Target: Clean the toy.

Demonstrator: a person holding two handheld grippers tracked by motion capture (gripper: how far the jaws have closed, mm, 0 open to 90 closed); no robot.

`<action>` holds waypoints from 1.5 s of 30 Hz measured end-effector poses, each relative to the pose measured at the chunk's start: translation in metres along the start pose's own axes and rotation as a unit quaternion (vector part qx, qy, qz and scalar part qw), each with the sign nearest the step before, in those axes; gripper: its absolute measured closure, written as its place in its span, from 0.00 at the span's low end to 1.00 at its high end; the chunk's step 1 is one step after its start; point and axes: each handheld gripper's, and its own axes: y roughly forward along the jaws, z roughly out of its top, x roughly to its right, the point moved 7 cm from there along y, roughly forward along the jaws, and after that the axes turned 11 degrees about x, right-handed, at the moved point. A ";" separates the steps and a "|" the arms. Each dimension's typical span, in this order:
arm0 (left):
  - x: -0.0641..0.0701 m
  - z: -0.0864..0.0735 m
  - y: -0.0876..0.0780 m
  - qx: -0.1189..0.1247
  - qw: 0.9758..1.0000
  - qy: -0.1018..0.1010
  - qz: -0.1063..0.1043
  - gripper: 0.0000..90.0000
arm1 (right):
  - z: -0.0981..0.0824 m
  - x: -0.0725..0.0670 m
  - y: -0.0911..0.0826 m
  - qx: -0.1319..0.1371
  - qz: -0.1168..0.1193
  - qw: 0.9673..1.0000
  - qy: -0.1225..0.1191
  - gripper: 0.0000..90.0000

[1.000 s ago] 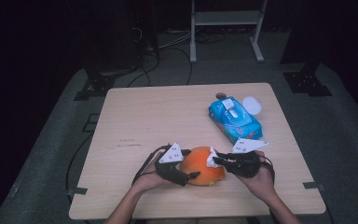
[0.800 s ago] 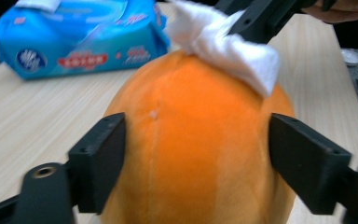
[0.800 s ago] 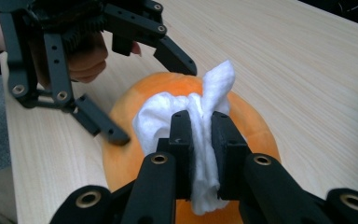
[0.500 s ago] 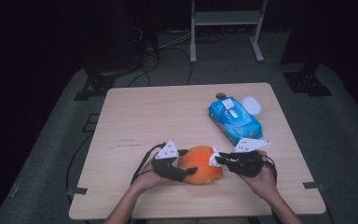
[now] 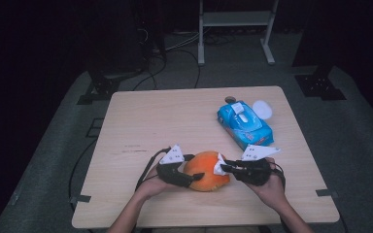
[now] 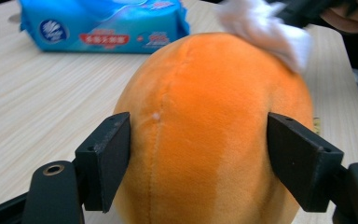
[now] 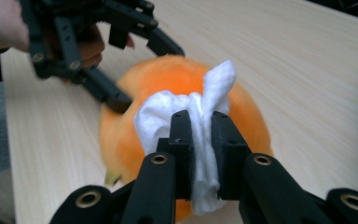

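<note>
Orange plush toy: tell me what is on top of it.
A white wipe rests on the orange plush toy, pinched in the right gripper. The plush under the wipe is covered.

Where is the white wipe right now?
The white wipe is pinched in the right gripper, pressed on top of the orange plush fruit near the table's front edge; the left gripper clamps the fruit's other side.

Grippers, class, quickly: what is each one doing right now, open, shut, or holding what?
Left gripper: jaws have just been closing, now shut on the orange plush.
Right gripper: shut on a white wipe.
</note>
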 end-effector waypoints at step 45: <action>0.009 -0.006 0.004 0.005 1.000 0.013 -0.013 0.29 | -0.020 0.031 -0.003 -0.019 -0.025 0.996 0.082 0.87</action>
